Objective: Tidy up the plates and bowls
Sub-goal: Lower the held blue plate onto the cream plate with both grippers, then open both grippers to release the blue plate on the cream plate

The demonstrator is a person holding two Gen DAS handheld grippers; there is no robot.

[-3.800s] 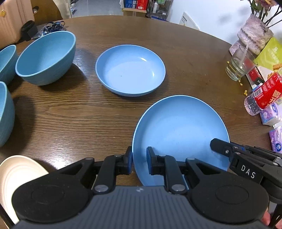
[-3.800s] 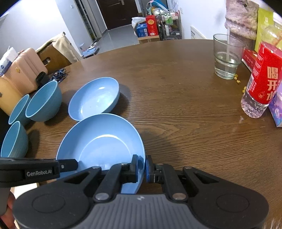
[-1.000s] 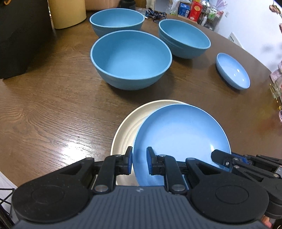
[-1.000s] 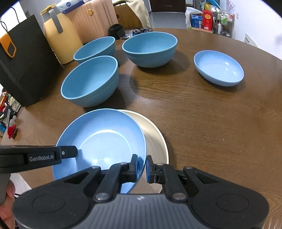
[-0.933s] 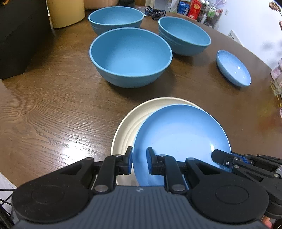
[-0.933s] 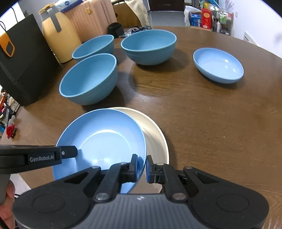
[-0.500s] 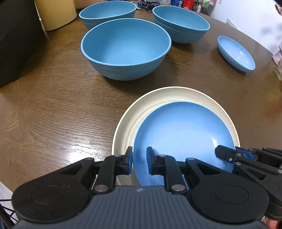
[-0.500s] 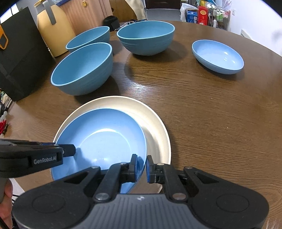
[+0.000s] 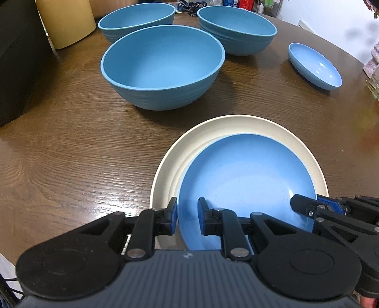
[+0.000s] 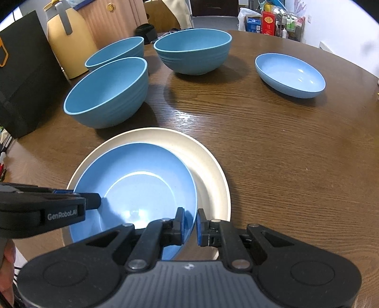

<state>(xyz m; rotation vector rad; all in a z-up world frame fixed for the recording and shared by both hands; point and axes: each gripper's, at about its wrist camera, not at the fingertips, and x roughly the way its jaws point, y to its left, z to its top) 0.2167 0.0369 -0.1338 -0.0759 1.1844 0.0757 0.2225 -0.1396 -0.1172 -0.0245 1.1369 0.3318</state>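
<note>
A blue plate lies inside a larger cream plate near the table's front edge; both show in the right wrist view too, blue plate on cream plate. My left gripper is shut on the blue plate's near left rim. My right gripper is shut on its right rim. Three deep blue bowls stand beyond. A shallow blue dish sits at the far right.
A yellow jug and a black bag stand at the table's left edge. Shelves with boxes are beyond the wooden table.
Both grippers carried the blue plate left across the table and lowered it onto the cream plate. In the last second it slid further in over the cream plate and settled lower.
</note>
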